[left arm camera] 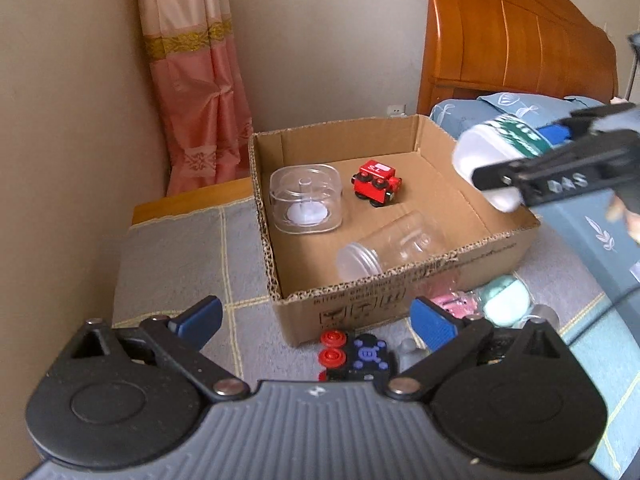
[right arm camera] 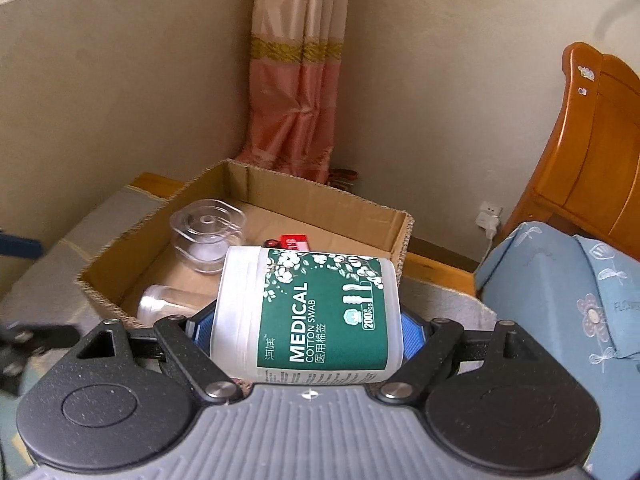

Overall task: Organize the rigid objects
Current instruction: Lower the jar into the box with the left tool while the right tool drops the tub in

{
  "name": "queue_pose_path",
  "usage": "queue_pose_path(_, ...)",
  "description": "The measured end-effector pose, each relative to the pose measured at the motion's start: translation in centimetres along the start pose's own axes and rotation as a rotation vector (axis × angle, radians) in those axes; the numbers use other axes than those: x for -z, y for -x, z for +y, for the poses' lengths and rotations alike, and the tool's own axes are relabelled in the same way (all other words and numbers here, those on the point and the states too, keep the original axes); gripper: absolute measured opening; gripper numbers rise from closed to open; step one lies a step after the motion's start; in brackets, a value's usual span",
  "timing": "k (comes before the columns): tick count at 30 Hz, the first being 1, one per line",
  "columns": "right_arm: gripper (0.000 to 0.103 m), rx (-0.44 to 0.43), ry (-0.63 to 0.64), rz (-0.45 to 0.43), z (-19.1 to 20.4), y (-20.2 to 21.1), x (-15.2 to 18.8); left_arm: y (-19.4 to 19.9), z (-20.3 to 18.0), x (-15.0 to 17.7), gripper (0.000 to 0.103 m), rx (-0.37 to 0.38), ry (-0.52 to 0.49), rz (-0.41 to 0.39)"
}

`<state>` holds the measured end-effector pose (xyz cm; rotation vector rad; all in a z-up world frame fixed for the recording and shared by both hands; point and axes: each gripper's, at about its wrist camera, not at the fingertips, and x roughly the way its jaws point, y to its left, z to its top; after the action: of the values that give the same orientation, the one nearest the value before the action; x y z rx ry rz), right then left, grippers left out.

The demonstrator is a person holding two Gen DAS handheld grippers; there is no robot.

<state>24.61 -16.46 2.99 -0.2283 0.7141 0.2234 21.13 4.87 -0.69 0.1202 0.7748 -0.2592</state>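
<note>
An open cardboard box [left arm camera: 400, 292] stands on a grey mat. Inside it are a clear lidded container [left arm camera: 306, 200], a red toy train [left arm camera: 376, 184] and a clear jar [left arm camera: 392, 246] lying on its side. My left gripper [left arm camera: 318, 320] is open in front of the box's near wall, with nothing between its fingers. My right gripper [right arm camera: 306, 328] is shut on a white cotton swab tub [right arm camera: 312, 312] with a green label, held tilted. In the left wrist view that tub [left arm camera: 480, 152] hangs over the box's right wall. The same box [right arm camera: 320, 200] lies just beyond the tub in the right wrist view.
On the mat in front of the box lie a black toy with red wheels [left arm camera: 352, 354], a pink packet [left arm camera: 456, 304] and a mint green round thing [left arm camera: 504, 300]. A bed with blue bedding [right arm camera: 560, 300] and a wooden headboard [left arm camera: 500, 40] is on the right. A pink curtain [left arm camera: 192, 80] hangs behind.
</note>
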Motion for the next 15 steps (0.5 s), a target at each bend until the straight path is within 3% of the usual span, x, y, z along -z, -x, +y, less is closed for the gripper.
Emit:
queue_pose_path(3,0.087,0.028,0.006,0.0,0.0,-1.2,-0.4,0.2,0.1,0.2,0.1,0.005,0.004,-0.007)
queue_pose_path(6,0.094,0.013,-0.001,0.03,-0.2,-2.6,-0.4,0.6,0.1,0.4,0.1,0.009,0.004,-0.014)
queue_pose_path(15,0.102,-0.002,-0.021,0.051,0.1,-1.5,1.9,0.3,0.1,1.3,0.1,-0.004,0.012,0.005)
